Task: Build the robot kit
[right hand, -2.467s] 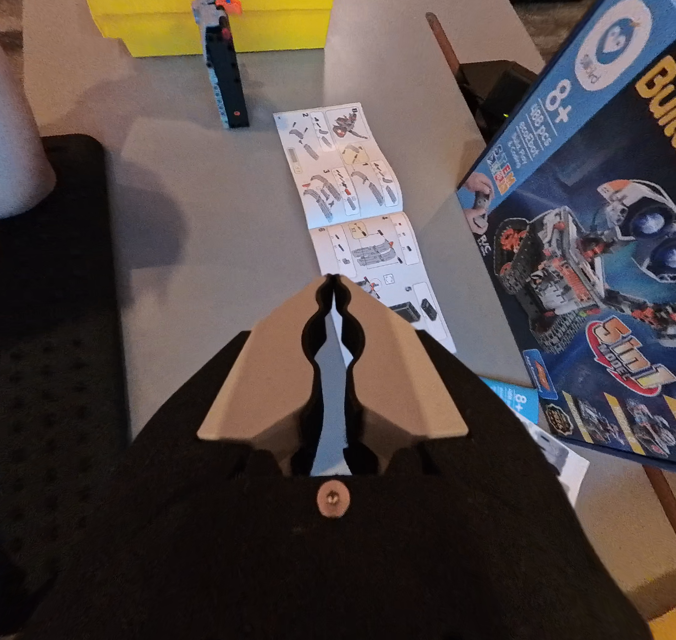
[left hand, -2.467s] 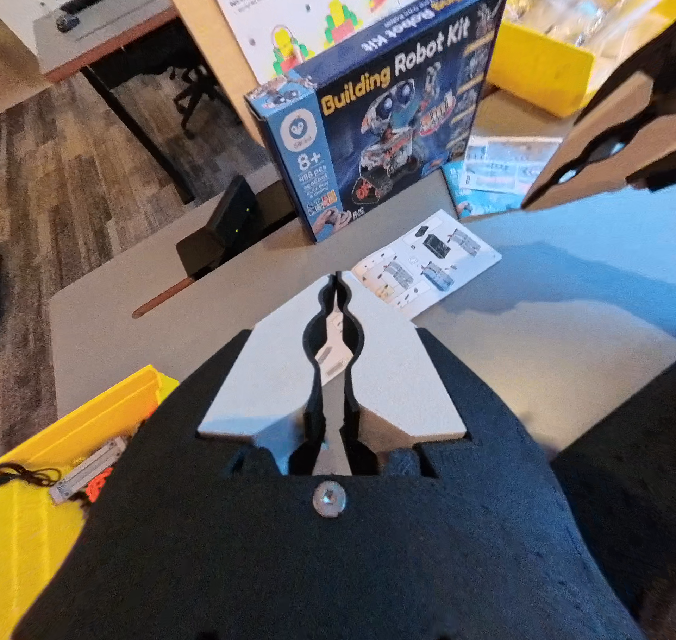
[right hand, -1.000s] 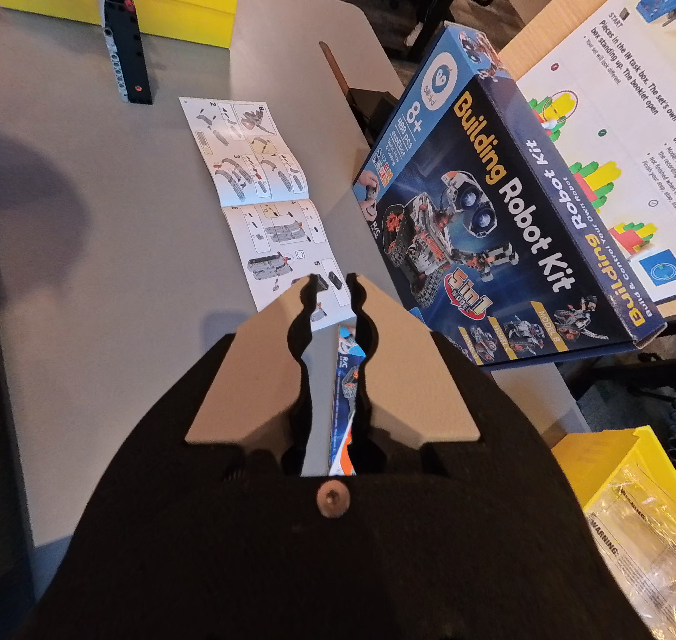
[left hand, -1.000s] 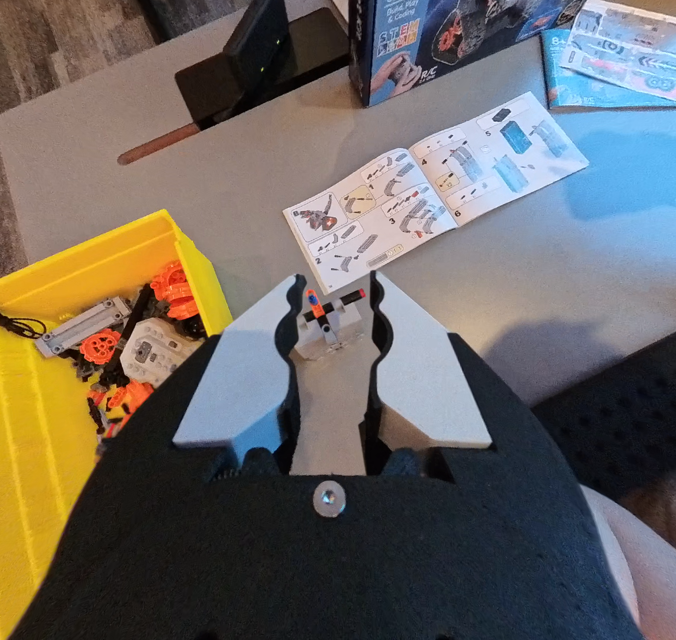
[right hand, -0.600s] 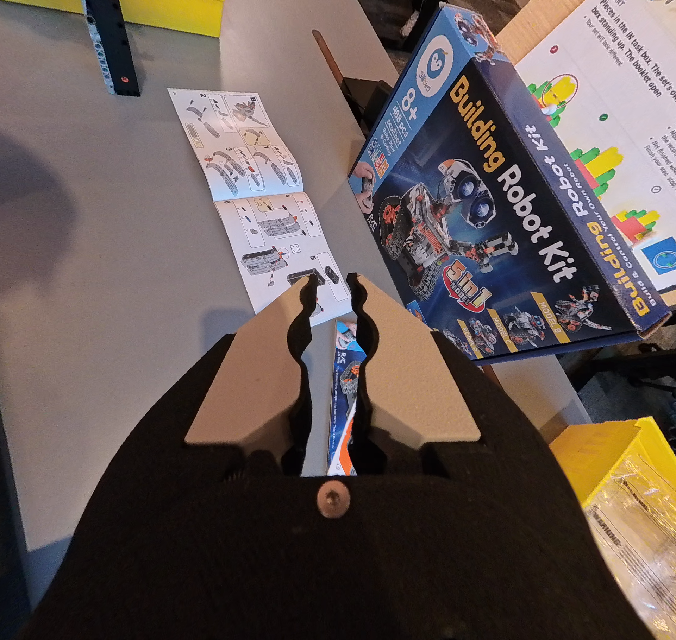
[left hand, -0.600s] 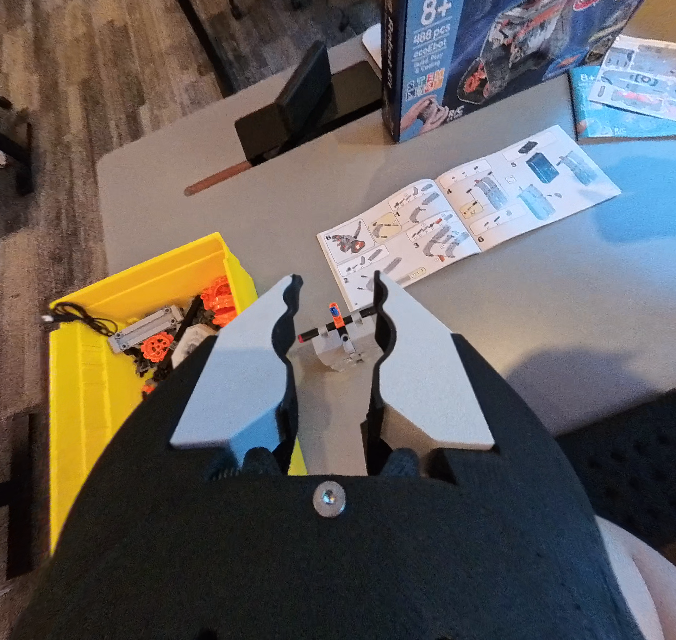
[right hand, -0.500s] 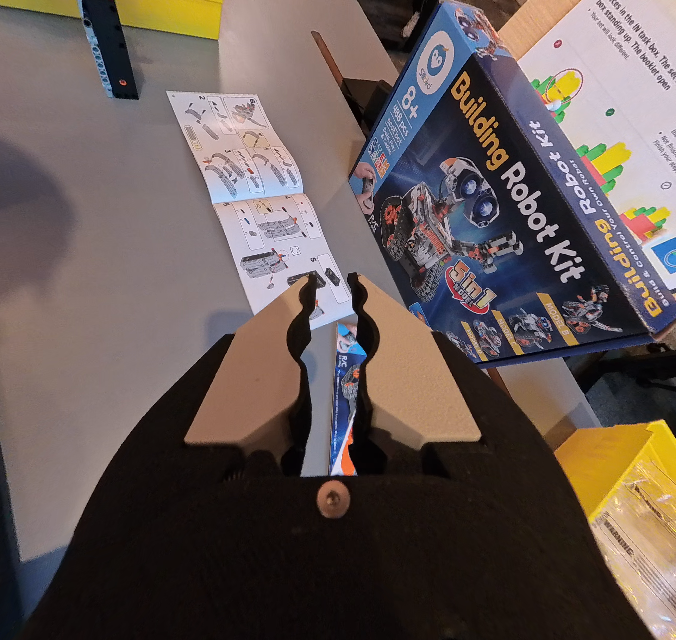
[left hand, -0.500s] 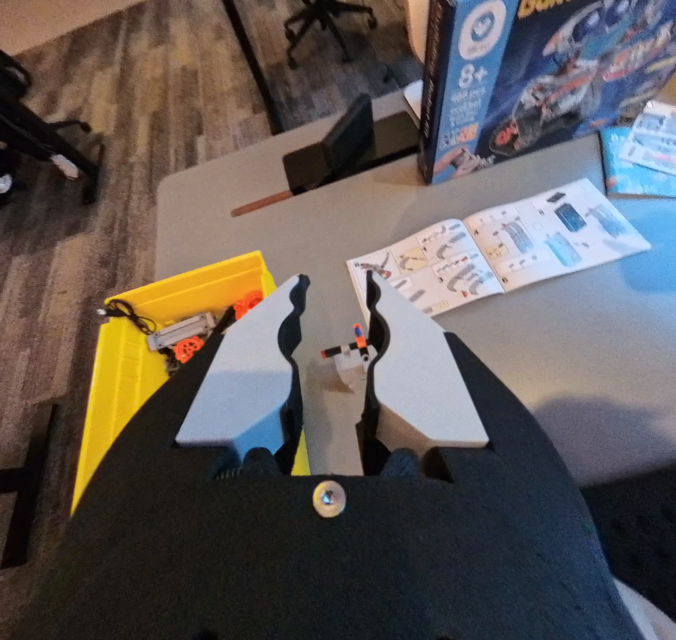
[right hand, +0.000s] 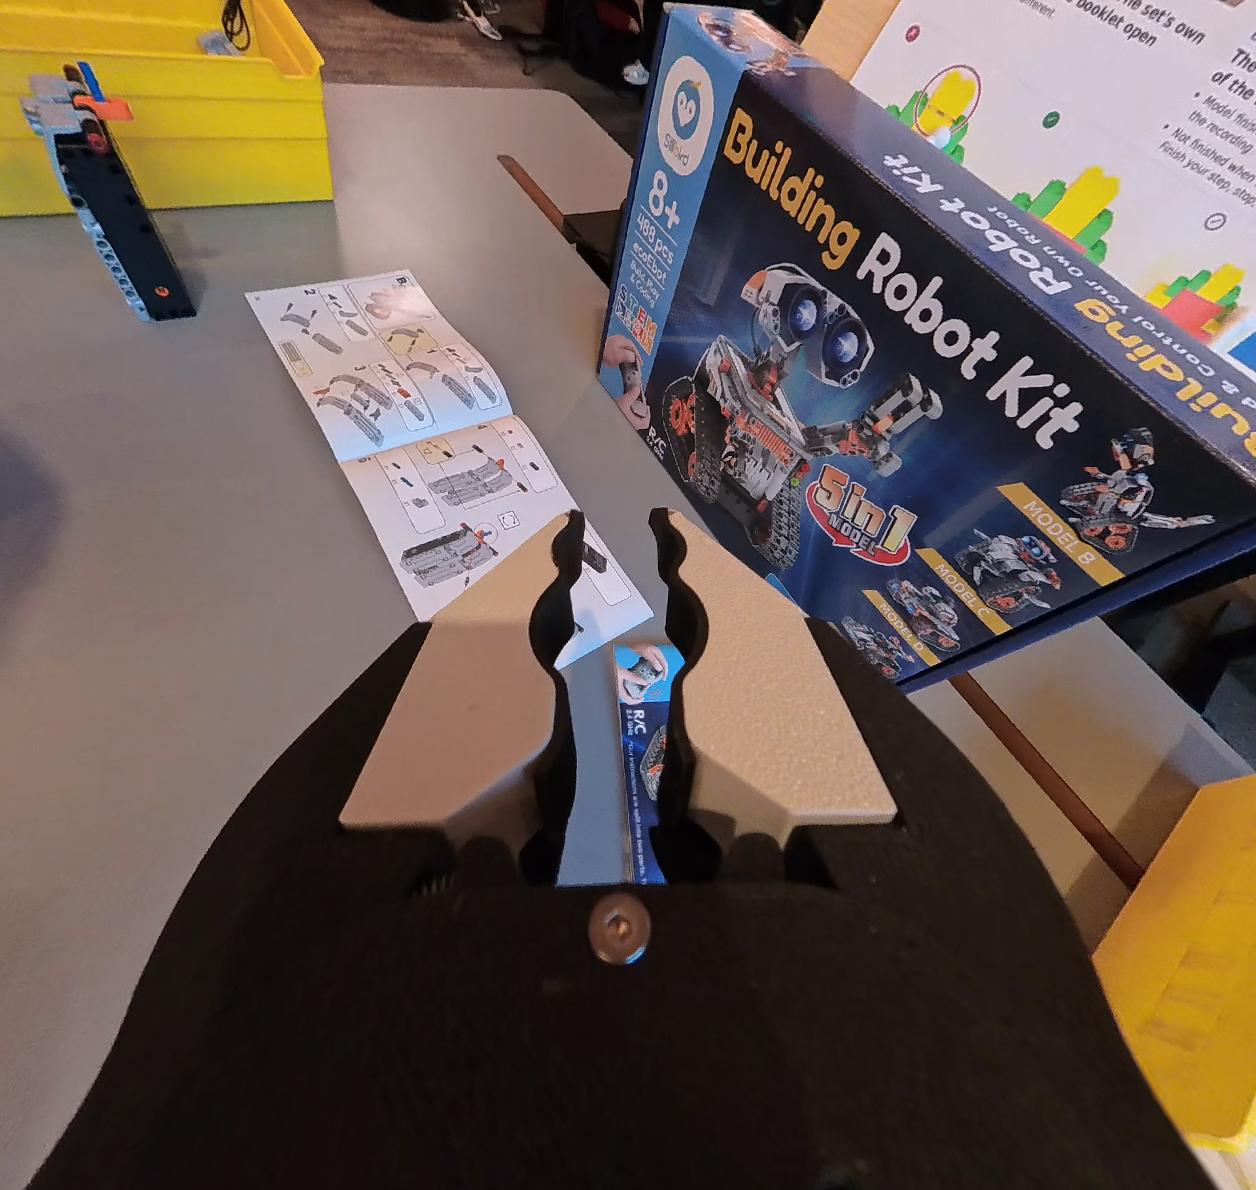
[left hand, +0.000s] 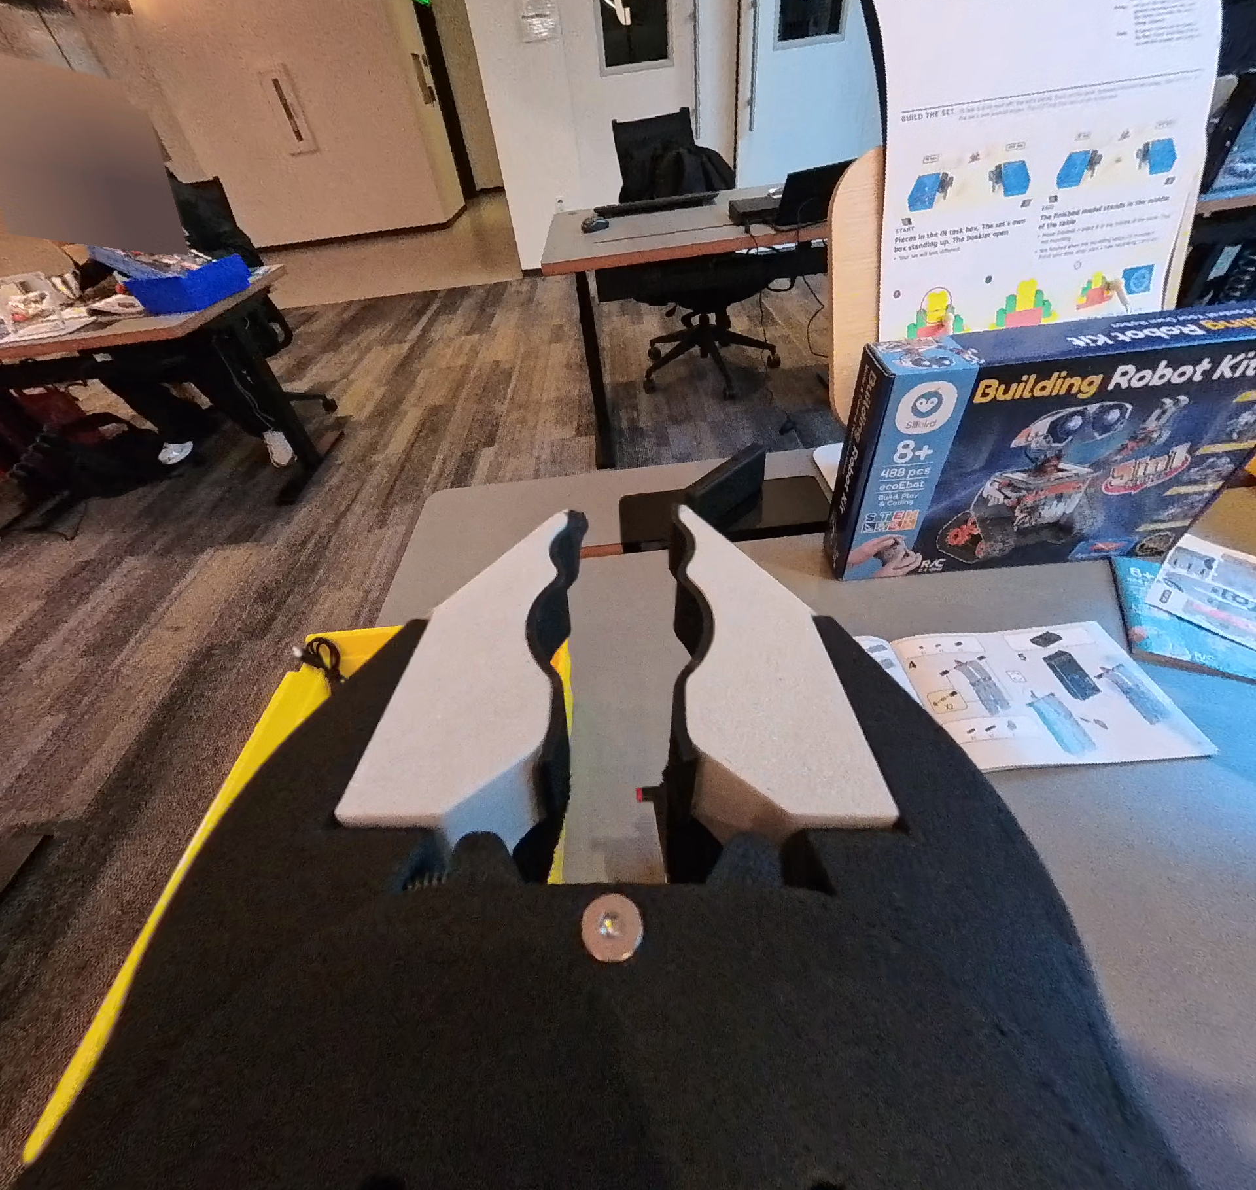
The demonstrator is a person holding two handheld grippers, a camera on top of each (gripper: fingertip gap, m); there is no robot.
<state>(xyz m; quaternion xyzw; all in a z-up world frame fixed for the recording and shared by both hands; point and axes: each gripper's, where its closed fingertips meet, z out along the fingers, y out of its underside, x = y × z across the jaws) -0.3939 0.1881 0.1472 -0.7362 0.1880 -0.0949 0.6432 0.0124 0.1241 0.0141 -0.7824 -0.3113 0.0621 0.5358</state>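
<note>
My left gripper (left hand: 629, 525) is open and empty, held above the grey table (left hand: 1121, 885). Only a red tip of the small brick assembly (left hand: 640, 794) shows low between its fingers. In the right wrist view the assembly (right hand: 109, 199), a black and grey beam with orange and blue pins, stands upright in front of a yellow bin (right hand: 204, 110). My right gripper (right hand: 617, 525) is open and empty over the near end of the open instruction booklet (right hand: 421, 423), with a blue leaflet (right hand: 646, 715) under it.
The blue kit box (left hand: 1019, 450) leans at the back, also in the right wrist view (right hand: 883, 376). A yellow parts bin (left hand: 306, 688) sits left, another yellow bin (right hand: 1189, 953) right. A black device (left hand: 727, 498) and a printed poster (left hand: 1033, 138) stand behind. The booklet (left hand: 1019, 702) lies right of my left gripper.
My left gripper opened, left the brick assembly standing on the table, then pulled back and tilted up so the room shows. My right gripper opened slightly and moved over the booklet's end.
</note>
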